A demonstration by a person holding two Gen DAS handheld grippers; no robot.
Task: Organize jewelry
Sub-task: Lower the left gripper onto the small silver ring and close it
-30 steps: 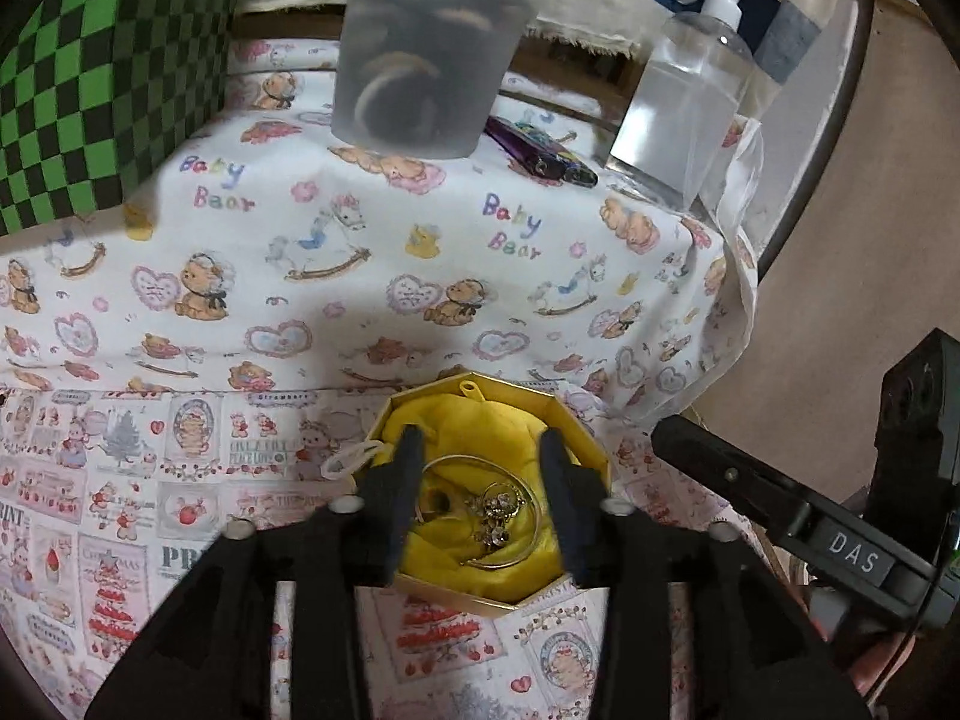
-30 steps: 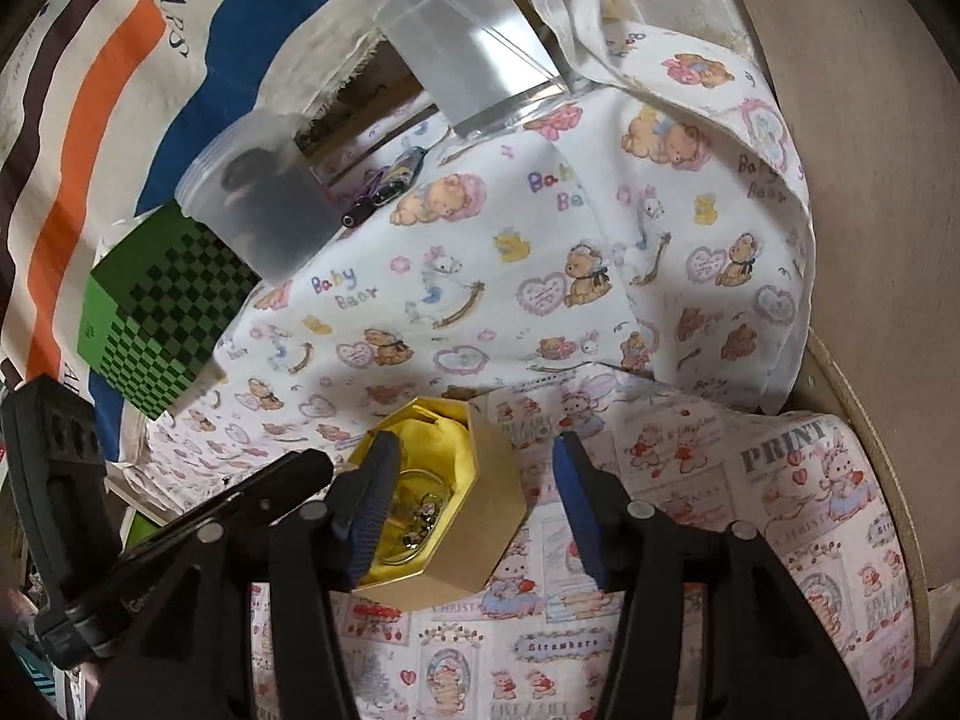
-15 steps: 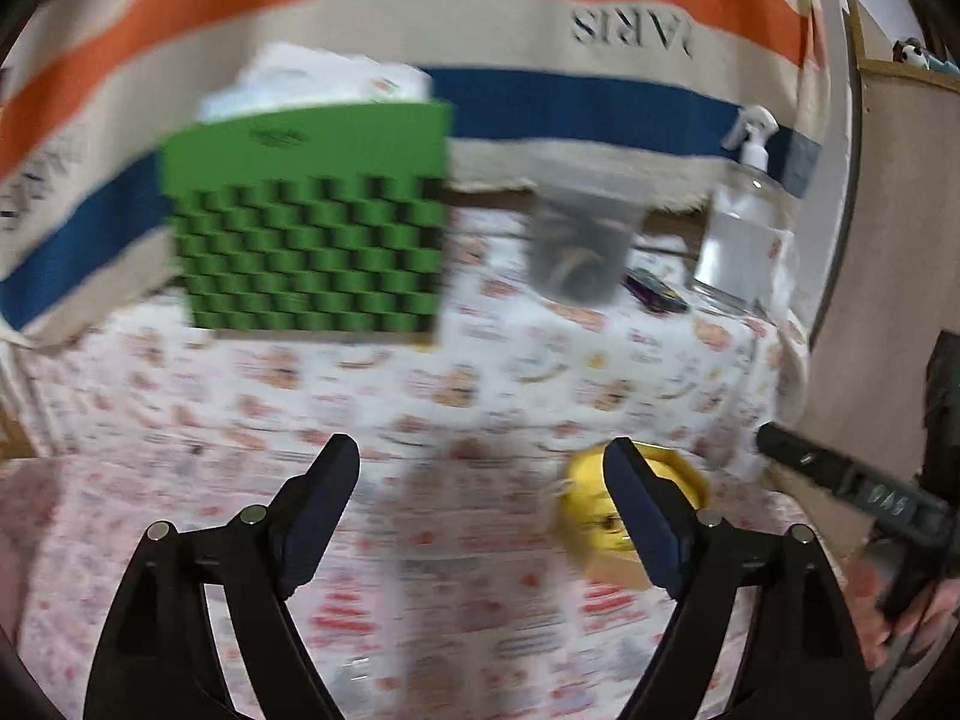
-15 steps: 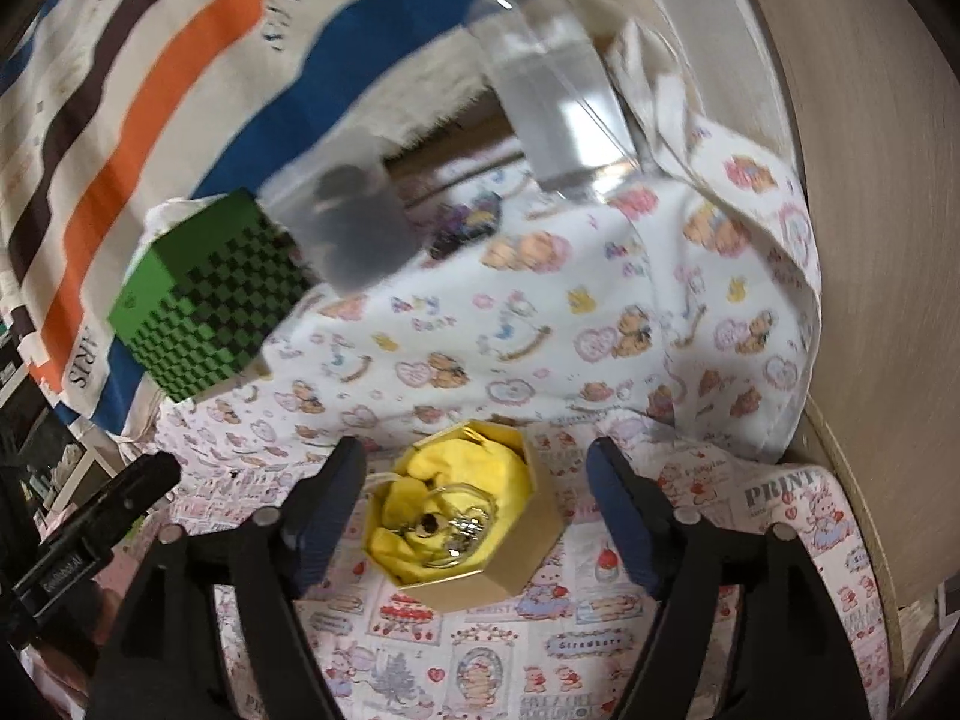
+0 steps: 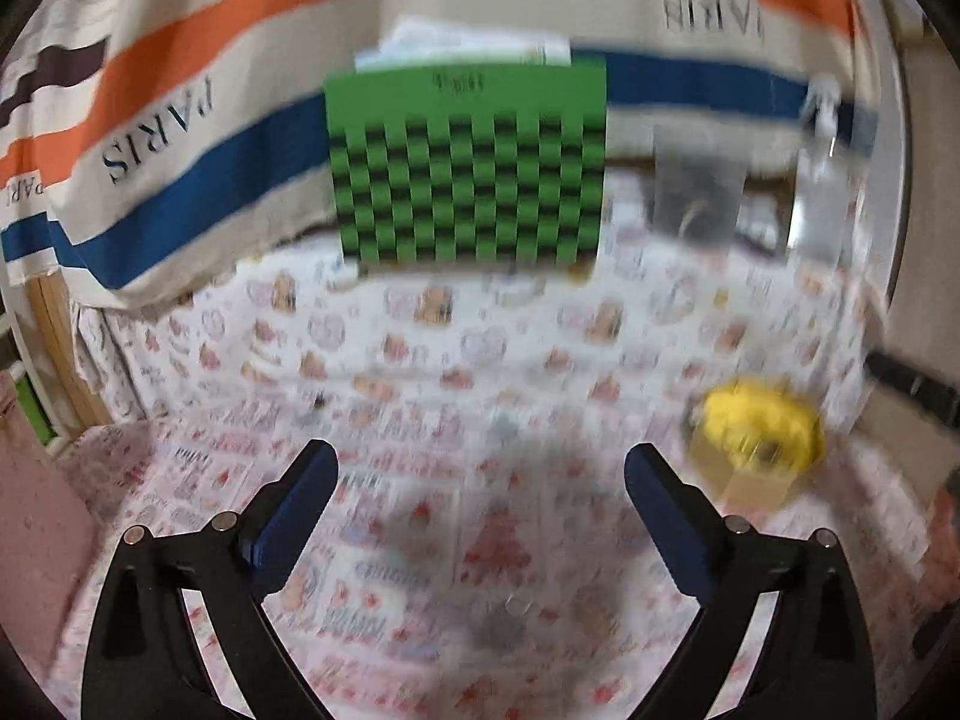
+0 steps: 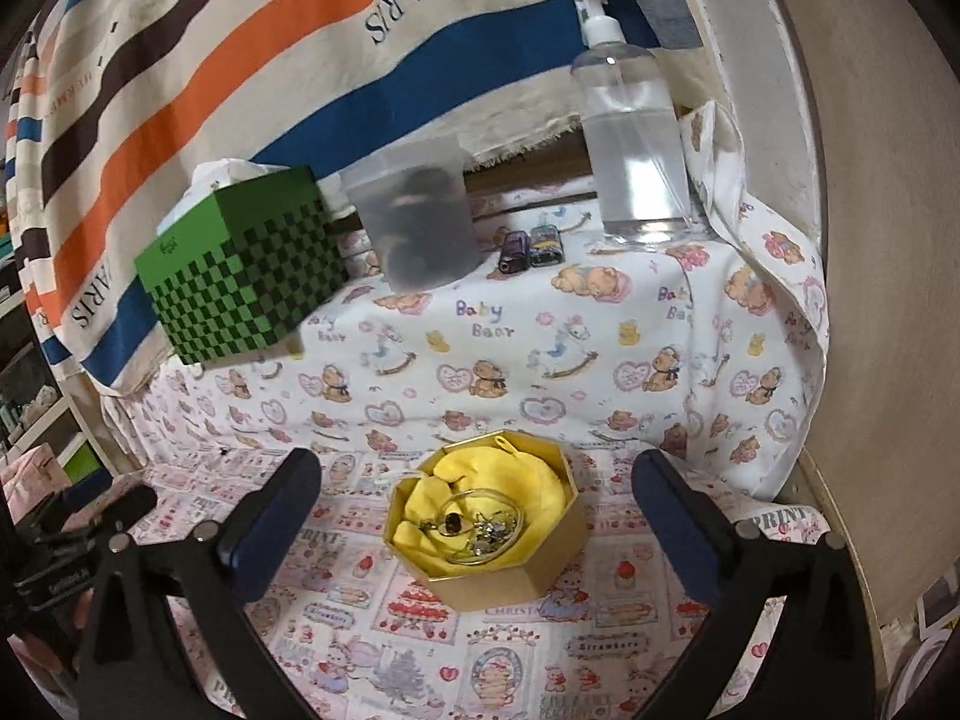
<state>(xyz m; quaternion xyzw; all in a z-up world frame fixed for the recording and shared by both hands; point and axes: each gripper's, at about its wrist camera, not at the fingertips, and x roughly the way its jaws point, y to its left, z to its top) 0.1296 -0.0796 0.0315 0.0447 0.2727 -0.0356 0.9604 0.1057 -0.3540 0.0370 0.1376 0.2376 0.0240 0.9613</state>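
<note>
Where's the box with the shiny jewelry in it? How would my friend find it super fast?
Start at the table covered in the teddy-bear printed cloth and look at its front part, nearest the camera. There sits a gold eight-sided cardboard box, lid off, lined with bright yellow fabric holding a tangle of silvery jewelry. Everything else stands at the back; only this box is gold.

A home, by the look of it — a small table spread with a nursery-print cloth (image 6: 492, 324) of teddy bears and "Baby Bear" lettering, a striped "PARIS" fabric (image 6: 252, 60) draped behind. A green checkered tissue box (image 6: 240, 282), a clear pump bottle (image 6: 633, 138) and a frosted tub (image 6: 420, 222) stand along the back — everyday household clutter.
</note>
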